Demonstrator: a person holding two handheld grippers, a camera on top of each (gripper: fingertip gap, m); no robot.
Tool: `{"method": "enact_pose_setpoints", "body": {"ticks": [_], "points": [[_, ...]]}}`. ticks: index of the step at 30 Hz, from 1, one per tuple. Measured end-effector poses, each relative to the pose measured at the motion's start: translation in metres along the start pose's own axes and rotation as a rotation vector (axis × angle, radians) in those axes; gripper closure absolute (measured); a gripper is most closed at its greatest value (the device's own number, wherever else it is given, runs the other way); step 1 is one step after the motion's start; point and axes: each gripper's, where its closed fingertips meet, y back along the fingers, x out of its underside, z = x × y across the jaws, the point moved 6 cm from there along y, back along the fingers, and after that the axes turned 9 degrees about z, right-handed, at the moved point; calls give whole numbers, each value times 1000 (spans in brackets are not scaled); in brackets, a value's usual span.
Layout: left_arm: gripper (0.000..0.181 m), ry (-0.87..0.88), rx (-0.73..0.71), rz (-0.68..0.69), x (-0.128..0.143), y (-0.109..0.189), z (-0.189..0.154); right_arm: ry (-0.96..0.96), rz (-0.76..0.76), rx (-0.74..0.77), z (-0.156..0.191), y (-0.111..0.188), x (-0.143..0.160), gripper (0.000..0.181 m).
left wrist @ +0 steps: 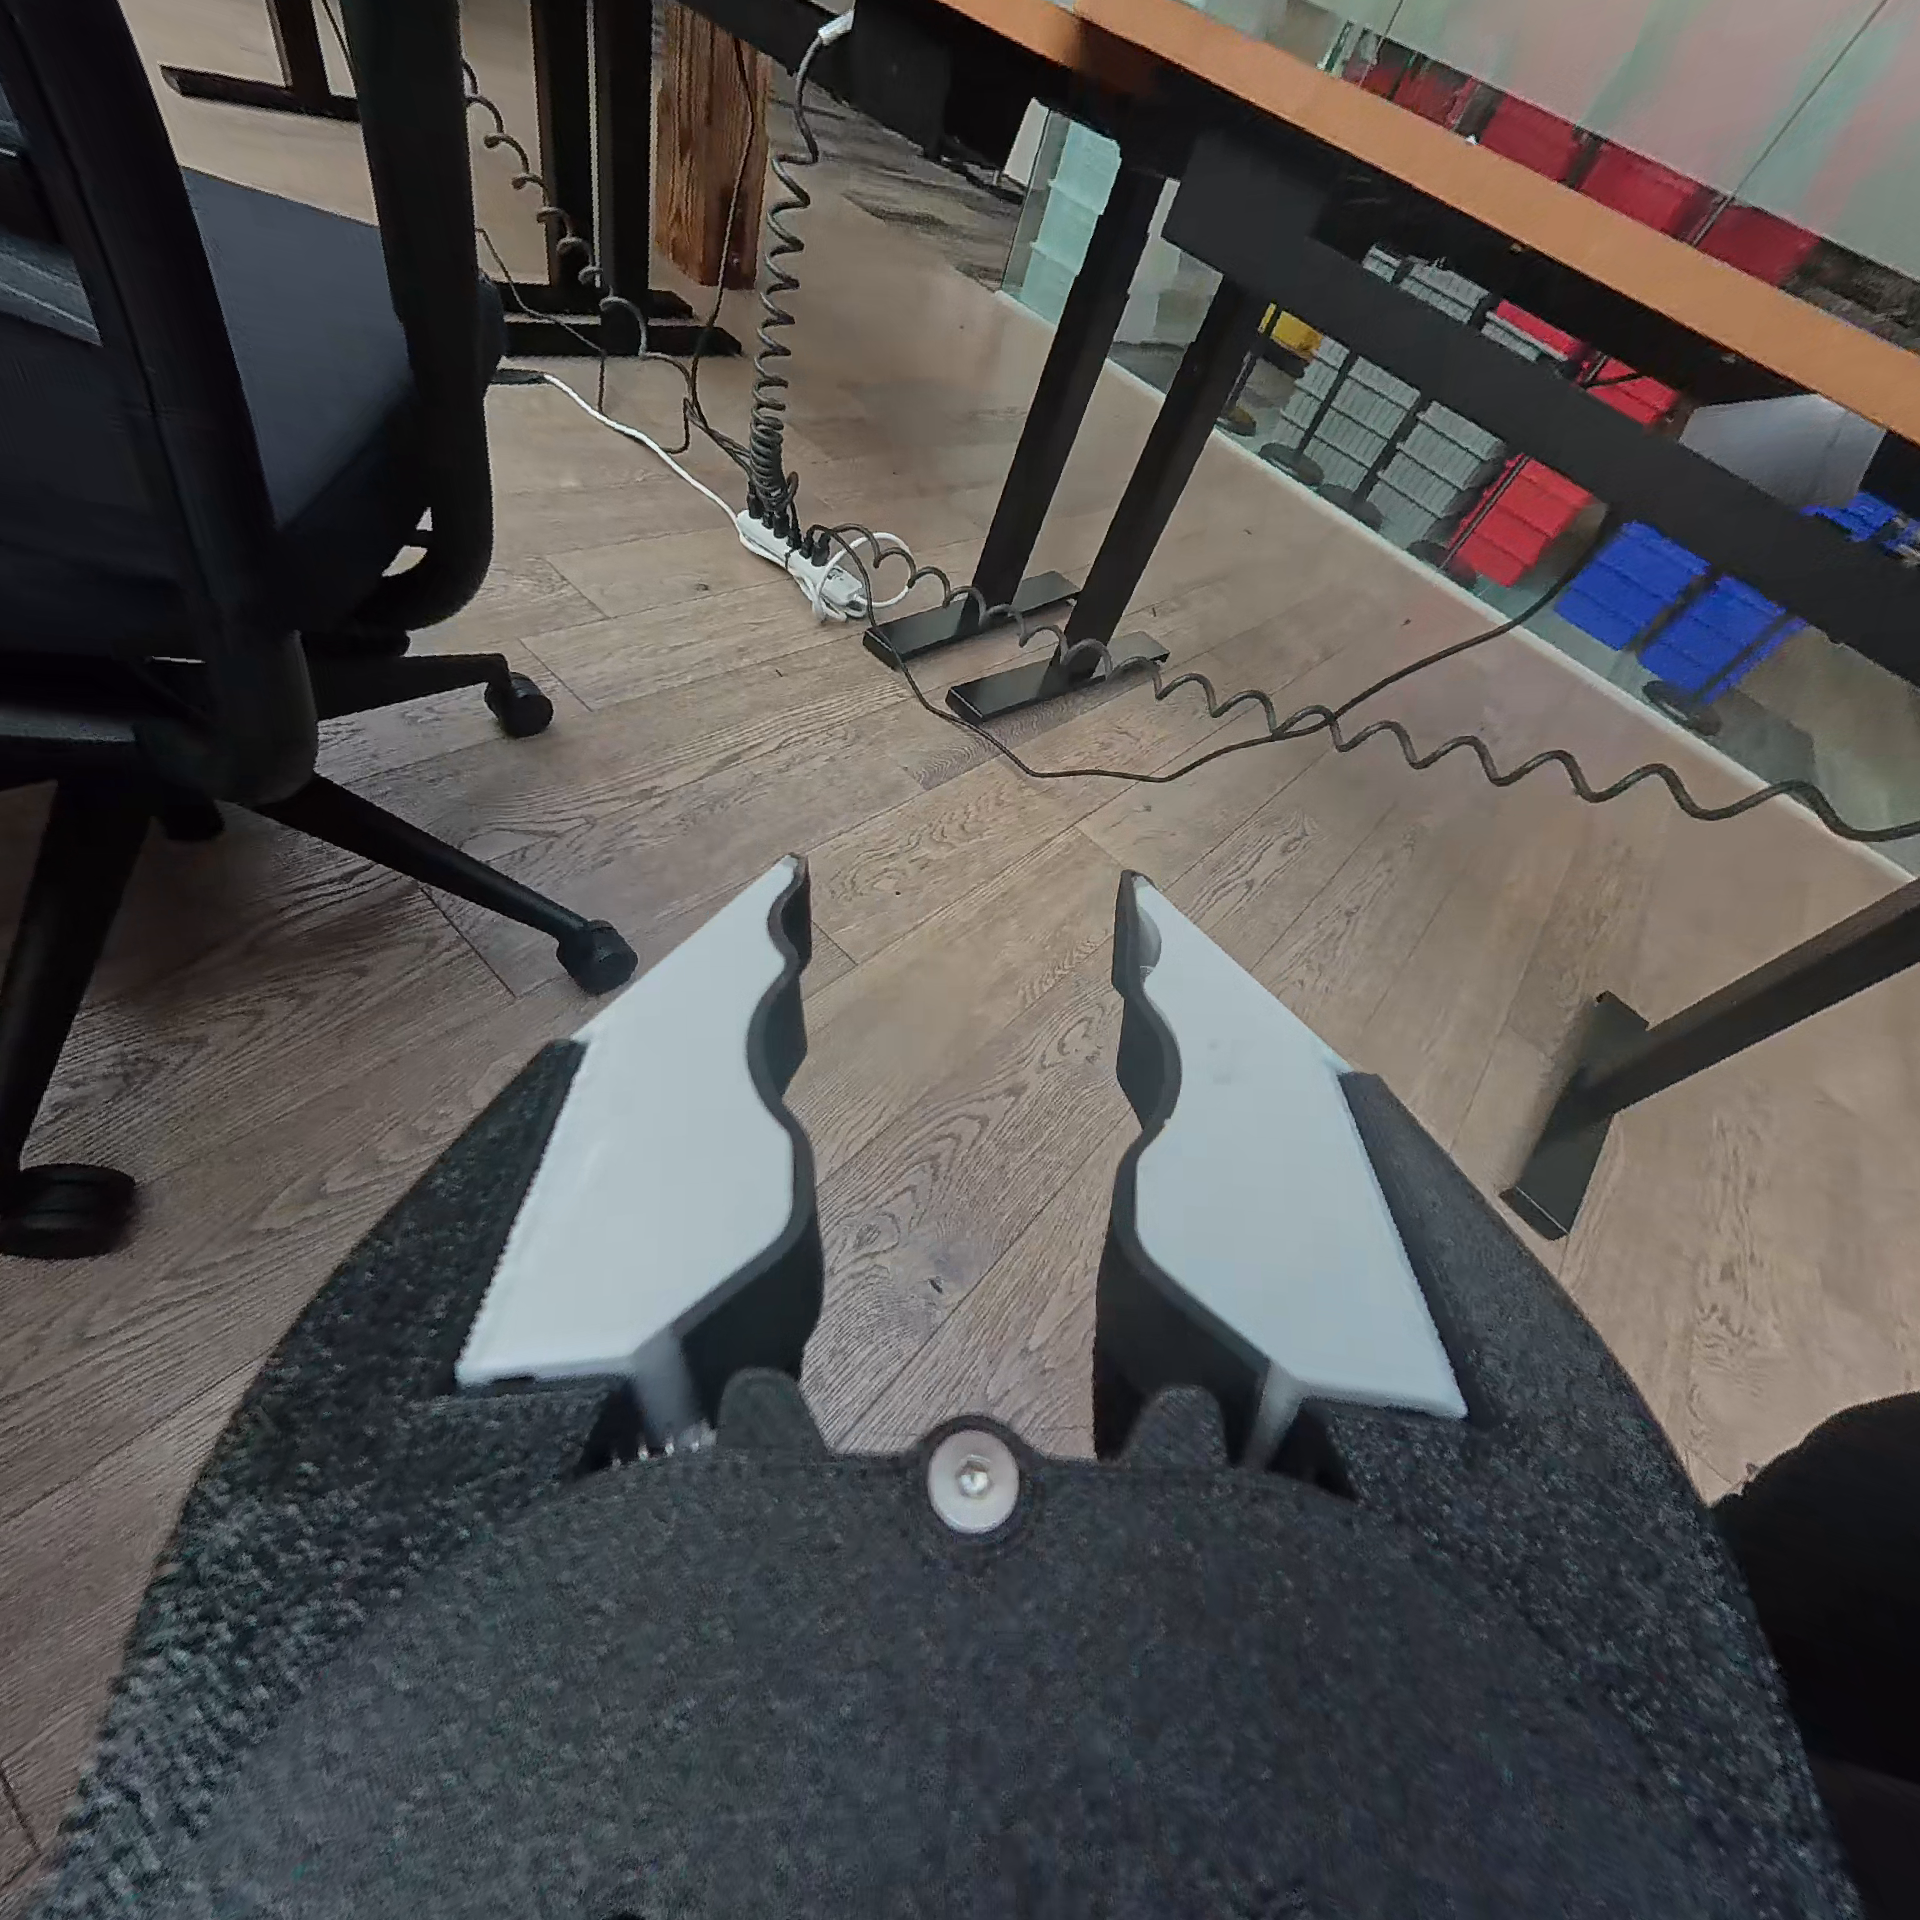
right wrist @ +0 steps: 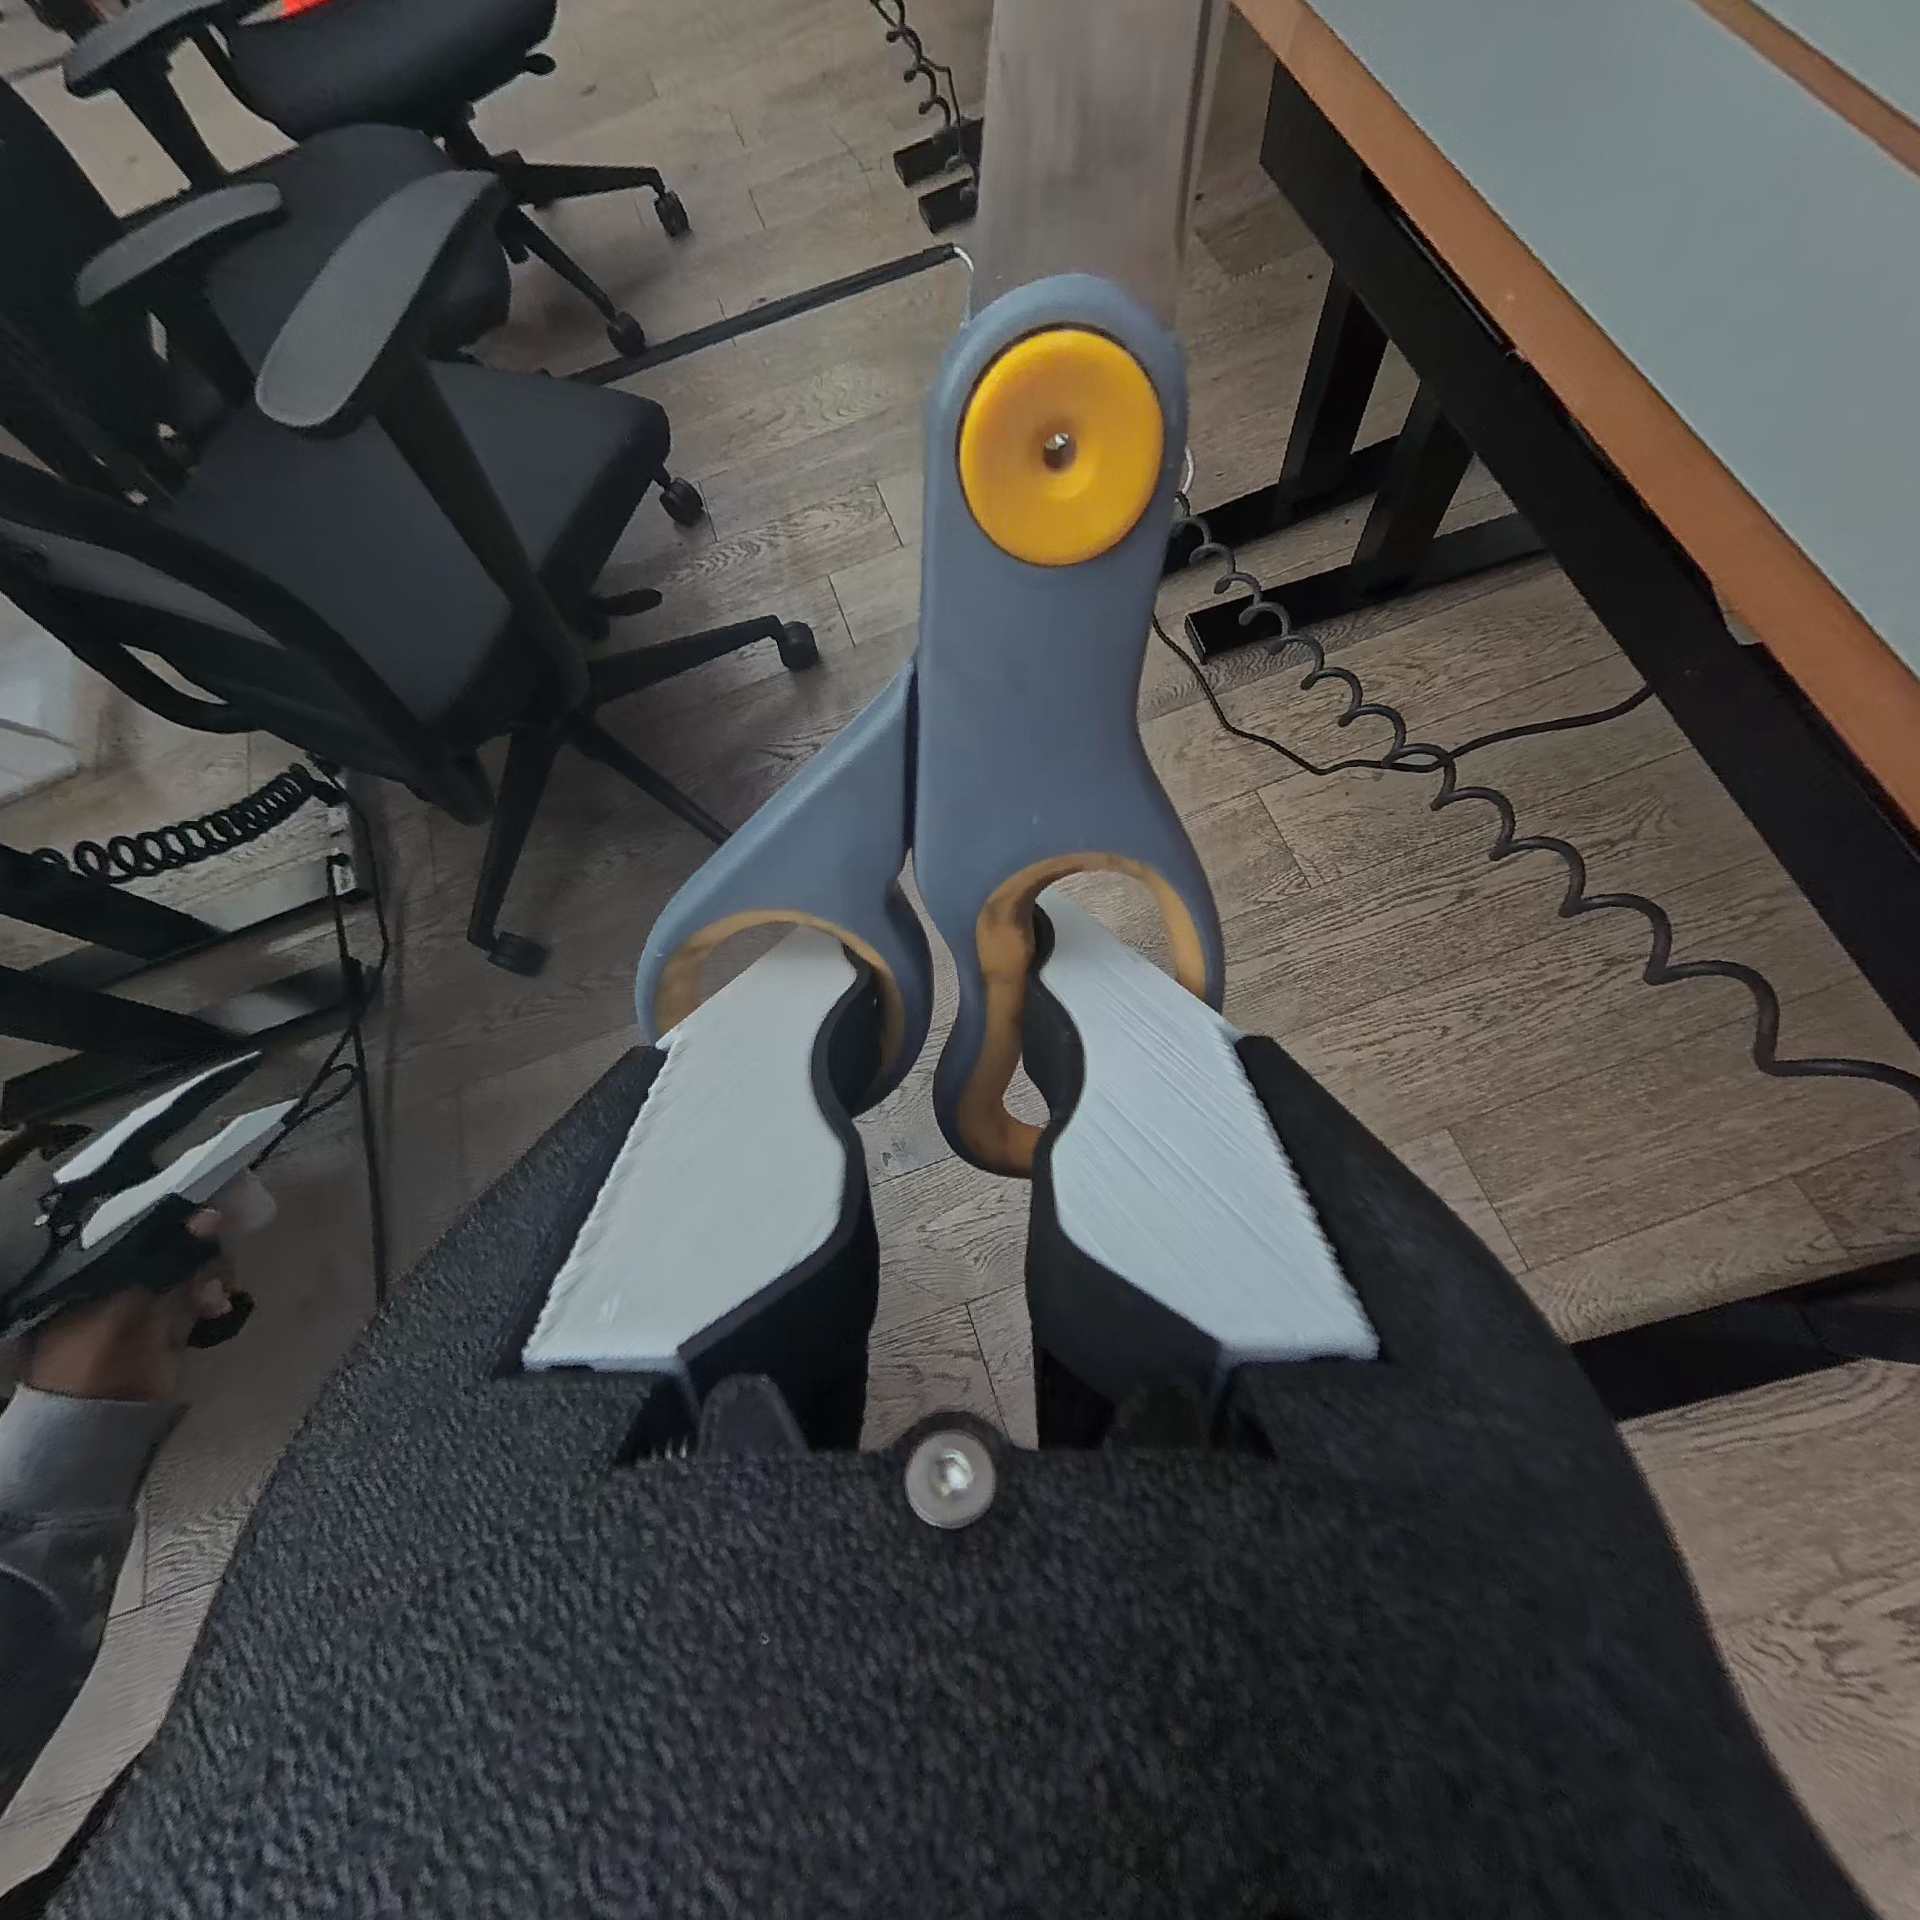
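Right tool point(right wrist: 951, 961) has one grey finger threaded through each loop of the grey-and-yellow plastic-handled scissors point(right wrist: 1044, 623), holding them above the wood-plank floor point(right wrist: 1455, 1039); keeping the spread even looks wise. Left tool point(left wrist: 961, 894) hangs released and empty over the floor, beyond it black office chairs point(right wrist: 416, 499).
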Motion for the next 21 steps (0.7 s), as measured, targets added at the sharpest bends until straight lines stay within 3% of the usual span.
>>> {"method": "enact_pose_setpoints", "body": {"ticks": [6,10,12,16,21], "points": [[124,-15,-3,10,19,-1,1,1,6,12,-14,-3,5,161],[124,-32,20,31,27,-23,-3,-9,-38,15,-28,2,8,161],[128,-50,70,40,18,-39,-17,-22,-58,12,-40,8,9,161],[129,-103,280,52,-19,-94,-79,-74,-99,17,-77,29,15,161],[126,-201,510,-1,-81,-182,-200,-153,-122,71,-152,69,27,161]]}}
